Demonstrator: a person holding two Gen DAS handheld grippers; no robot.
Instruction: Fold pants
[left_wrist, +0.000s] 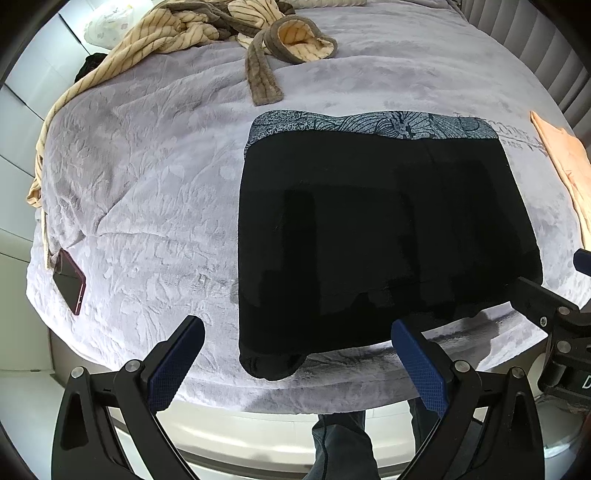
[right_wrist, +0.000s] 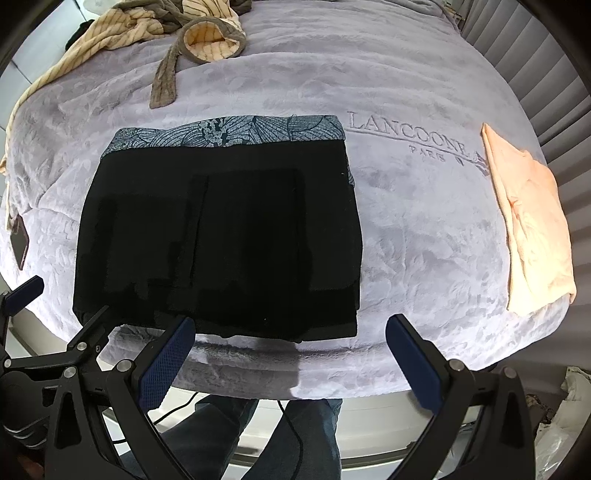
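Note:
The black pants (left_wrist: 373, 236) lie folded into a flat rectangle on the lilac blanket (left_wrist: 147, 184), with a blue patterned band (left_wrist: 369, 122) along their far edge. They also show in the right wrist view (right_wrist: 221, 236). My left gripper (left_wrist: 297, 332) is open and empty, hovering at the pants' near left corner by the bed's edge. My right gripper (right_wrist: 290, 332) is open and empty at the pants' near right corner. Each gripper shows at the edge of the other's view.
A striped beige and brown robe (left_wrist: 207, 33) is heaped at the far end of the bed. A folded peach garment (right_wrist: 532, 229) lies at the right. A phone (left_wrist: 70, 280) lies near the left edge. The person's legs (right_wrist: 258, 435) stand below the bed's edge.

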